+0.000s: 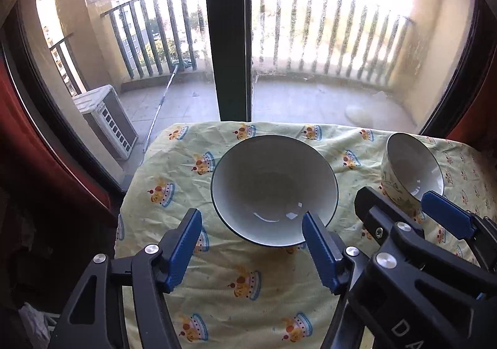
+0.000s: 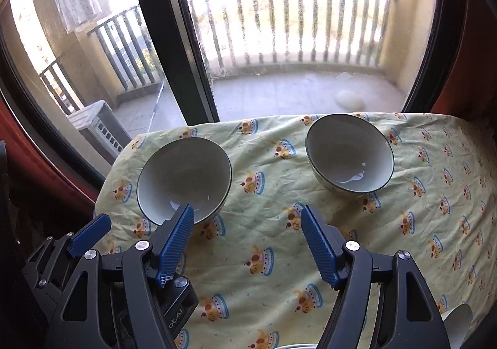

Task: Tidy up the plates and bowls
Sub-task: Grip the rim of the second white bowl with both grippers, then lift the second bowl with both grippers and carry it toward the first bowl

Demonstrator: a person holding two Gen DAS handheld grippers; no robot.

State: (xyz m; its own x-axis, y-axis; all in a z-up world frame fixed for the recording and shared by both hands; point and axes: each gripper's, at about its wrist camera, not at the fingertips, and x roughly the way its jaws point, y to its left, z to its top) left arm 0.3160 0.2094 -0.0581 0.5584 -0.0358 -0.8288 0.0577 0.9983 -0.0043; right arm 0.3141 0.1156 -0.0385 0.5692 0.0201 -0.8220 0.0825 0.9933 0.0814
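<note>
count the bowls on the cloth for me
2: one bowl at the left, just ahead of the left claw, the other bowl at the right. A white edge at the bottom right is unclear.

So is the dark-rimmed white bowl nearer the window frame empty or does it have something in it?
Empty. The dark-rimmed white bowl shows a bare glossy inside down to the bottom, only light reflections, in both wrist views.
</note>
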